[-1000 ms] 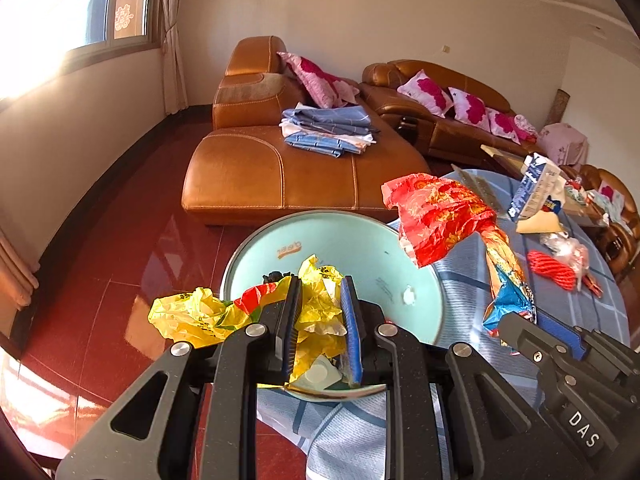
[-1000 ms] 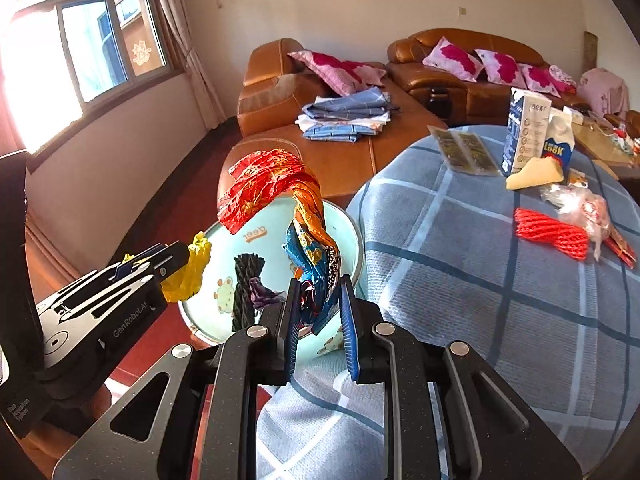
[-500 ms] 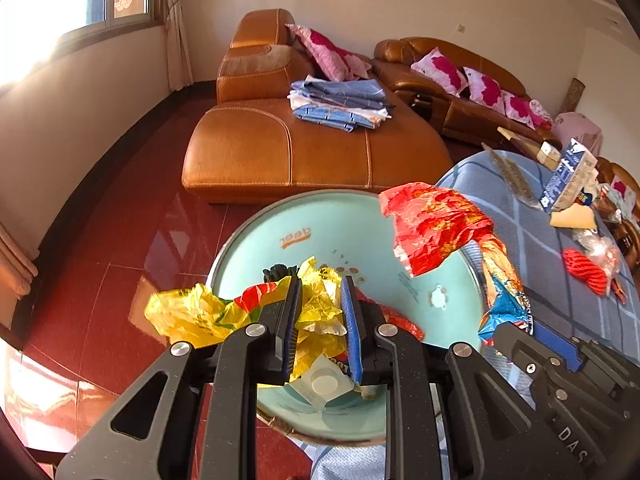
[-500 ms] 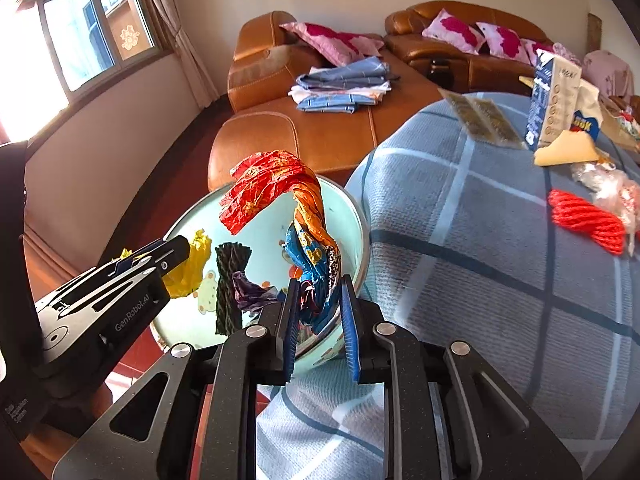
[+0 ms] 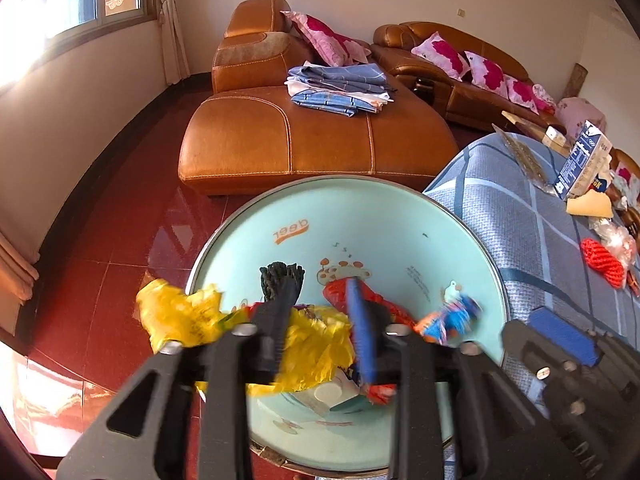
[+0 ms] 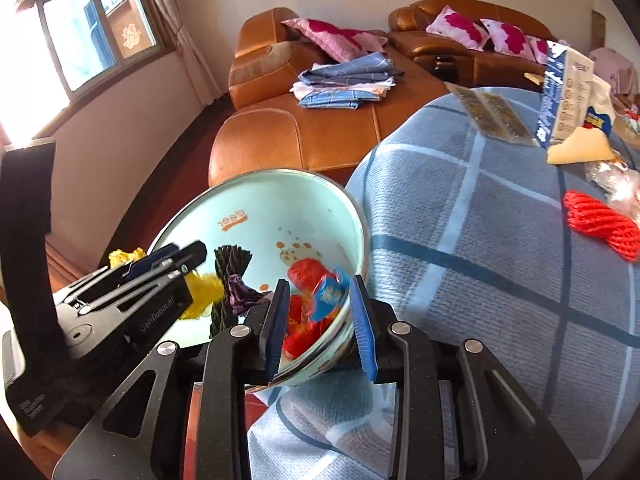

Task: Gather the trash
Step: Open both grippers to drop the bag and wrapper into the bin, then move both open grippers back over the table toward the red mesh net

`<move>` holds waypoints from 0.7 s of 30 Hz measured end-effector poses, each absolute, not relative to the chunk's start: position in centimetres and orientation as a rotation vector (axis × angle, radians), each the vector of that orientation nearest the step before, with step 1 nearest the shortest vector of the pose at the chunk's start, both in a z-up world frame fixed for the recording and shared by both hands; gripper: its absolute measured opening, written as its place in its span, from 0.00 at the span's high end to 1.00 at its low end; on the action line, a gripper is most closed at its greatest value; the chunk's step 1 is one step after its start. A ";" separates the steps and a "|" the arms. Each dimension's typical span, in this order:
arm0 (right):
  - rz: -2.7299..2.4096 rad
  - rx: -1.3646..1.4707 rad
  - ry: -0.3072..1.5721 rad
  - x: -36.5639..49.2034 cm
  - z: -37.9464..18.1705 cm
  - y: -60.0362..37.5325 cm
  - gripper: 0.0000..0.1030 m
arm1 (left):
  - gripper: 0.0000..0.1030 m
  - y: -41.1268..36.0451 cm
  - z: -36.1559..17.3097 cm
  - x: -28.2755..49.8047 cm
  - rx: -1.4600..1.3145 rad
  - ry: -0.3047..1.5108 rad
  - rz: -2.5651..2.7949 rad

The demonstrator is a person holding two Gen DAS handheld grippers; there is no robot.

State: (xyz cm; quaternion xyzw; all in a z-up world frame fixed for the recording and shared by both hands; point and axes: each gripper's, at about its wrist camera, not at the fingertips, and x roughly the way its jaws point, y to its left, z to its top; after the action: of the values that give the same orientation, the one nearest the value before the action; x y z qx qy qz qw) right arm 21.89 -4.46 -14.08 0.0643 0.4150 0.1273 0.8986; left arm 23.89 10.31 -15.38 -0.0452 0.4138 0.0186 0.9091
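While both grippers, left and right, open, releasing yellow and red-blue wrappers into the pale-blue enamel basin, the red mesh net and other litter remain on the checked-cloth worktop.

You opened both grippers over the bowl. The red and blue wrapper fell in; the yellow bag slips loose.

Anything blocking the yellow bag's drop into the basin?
Nothing visible. The left claw is opening with the yellow bag between its pads, directly over the open teal basin. Below are only a black net roll and red wrappers; part of the bag overhangs the rim.
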 end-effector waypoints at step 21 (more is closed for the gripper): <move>0.108 0.219 0.784 17.9 -12.2 -12.3 0.49 | 0.17 6.4 -13.0 19.4 -0.019 0.810 0.054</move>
State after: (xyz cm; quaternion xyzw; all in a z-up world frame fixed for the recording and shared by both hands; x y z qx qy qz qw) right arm 17.86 -12.32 -12.21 0.1062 0.3810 0.0525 0.9169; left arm 19.40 6.38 -13.03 -0.0091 0.3938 0.0264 0.9188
